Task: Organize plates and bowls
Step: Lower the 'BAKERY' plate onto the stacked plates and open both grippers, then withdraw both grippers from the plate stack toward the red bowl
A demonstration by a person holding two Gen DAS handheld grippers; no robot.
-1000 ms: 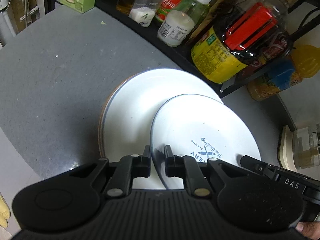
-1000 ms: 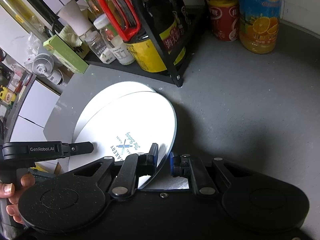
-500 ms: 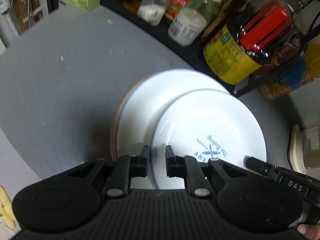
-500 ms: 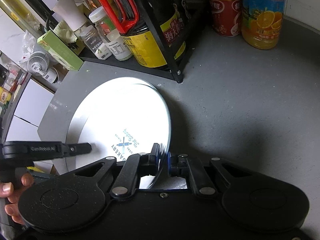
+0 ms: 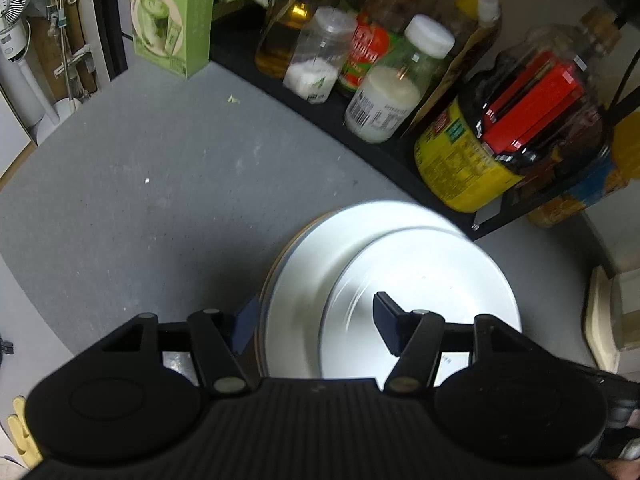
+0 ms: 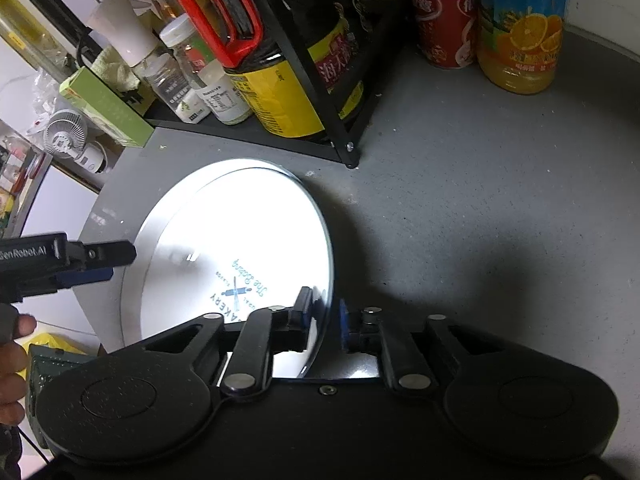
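Note:
A white plate with a blue bakery logo (image 6: 240, 256) lies on top of a stack of larger white plates (image 5: 320, 256) on the grey counter. In the left wrist view it is the upper plate (image 5: 424, 280). My left gripper (image 5: 312, 320) is open, its fingers spread over the near edge of the stack, holding nothing; it also shows in the right wrist view (image 6: 100, 260). My right gripper (image 6: 324, 312) has its jaws slightly apart around the logo plate's near rim, with a small gap at the right pad.
A black wire rack (image 6: 348, 148) with a large soy sauce jug (image 5: 508, 140), jars and bottles stands behind the plates. An orange juice bottle (image 6: 520, 28) and a red can (image 6: 444, 16) stand at the back right. A green box (image 5: 172, 16) stands at the back left.
My left gripper has opened, let go of the logo plate's rim and drawn back. My right gripper's jaws have loosened on the rim. The logo plate has settled onto the stack.

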